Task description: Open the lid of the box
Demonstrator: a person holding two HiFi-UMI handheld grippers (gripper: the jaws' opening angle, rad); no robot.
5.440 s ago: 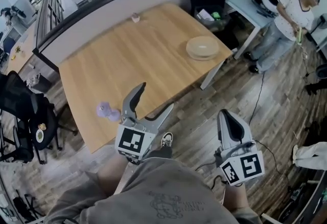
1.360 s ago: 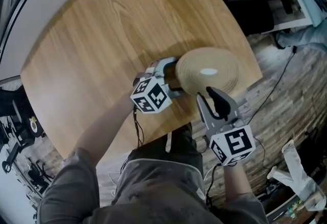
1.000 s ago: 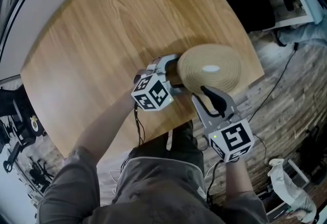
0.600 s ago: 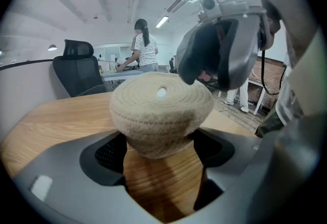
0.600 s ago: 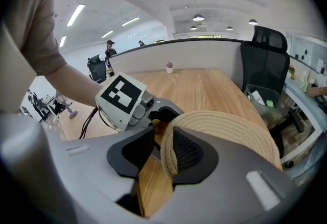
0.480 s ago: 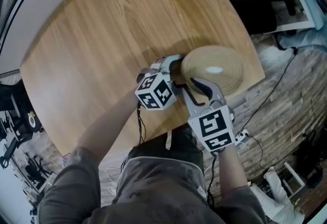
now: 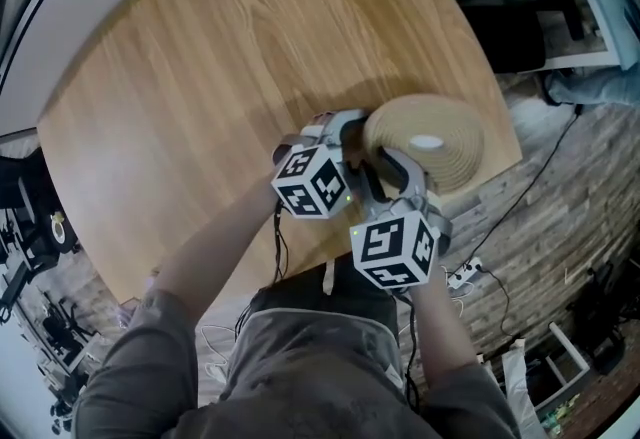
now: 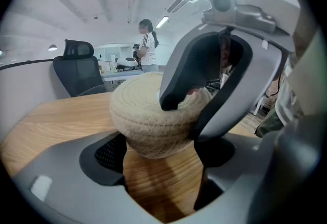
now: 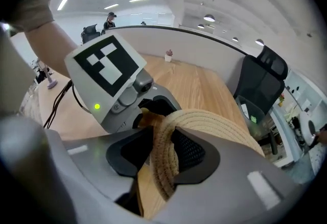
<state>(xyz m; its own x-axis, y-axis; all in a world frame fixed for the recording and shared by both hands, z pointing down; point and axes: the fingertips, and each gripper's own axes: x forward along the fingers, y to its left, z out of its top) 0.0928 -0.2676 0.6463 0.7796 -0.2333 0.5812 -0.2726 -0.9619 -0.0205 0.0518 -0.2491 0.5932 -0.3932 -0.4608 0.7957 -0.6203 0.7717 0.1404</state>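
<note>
The right gripper (image 7: pixel 395 177) swings in from the near edge of the table (image 7: pixel 200 77) and rolls. Its jaws have just been opening and now straddle the rim of the lid (image 9: pixel 166 167) on the woven box (image 8: pixel 148 131).

- Box (image 7: pixel 452 165): beige coiled rope weave, white patch on top.
- Table (image 7: pixel 200 77): light wood, fine grain.
- Chair (image 8: pixel 76 72): black.
- Floor (image 7: pixel 570 217): grey-brown planks.
- Shirt (image 7: pixel 300 377): grey.

text: none readable | signs: square markers on left gripper (image 7: pixel 345 130), right gripper (image 7: pixel 386 163)
</note>
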